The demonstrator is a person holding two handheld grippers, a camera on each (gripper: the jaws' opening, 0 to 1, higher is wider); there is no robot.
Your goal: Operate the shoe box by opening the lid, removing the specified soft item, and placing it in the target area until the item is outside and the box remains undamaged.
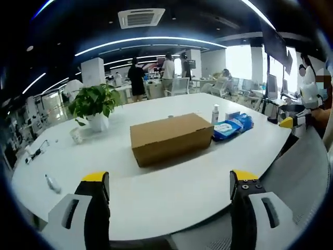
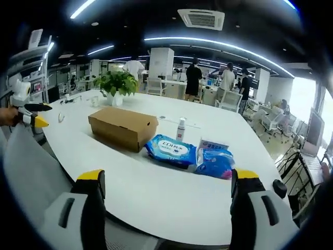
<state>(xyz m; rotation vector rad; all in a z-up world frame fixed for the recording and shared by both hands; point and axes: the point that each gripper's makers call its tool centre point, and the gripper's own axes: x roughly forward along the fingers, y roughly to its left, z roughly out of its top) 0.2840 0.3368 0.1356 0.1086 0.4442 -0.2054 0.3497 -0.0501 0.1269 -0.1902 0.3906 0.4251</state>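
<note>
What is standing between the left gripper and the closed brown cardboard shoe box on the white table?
Nothing visible. In the left gripper view, only bare white table lies between the open left gripper and the closed brown cardboard shoe box. The blue wipes packets lie beside the box, not in front.

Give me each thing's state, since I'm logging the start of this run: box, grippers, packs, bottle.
shoe box: lid shut, flat on the white table.
left hand-held gripper: open, holding nothing.
right hand-held gripper: open, holding nothing.
blue wipes packs: lying flat beside the box.
small bottle: upright.
potted plant: upright.
</note>
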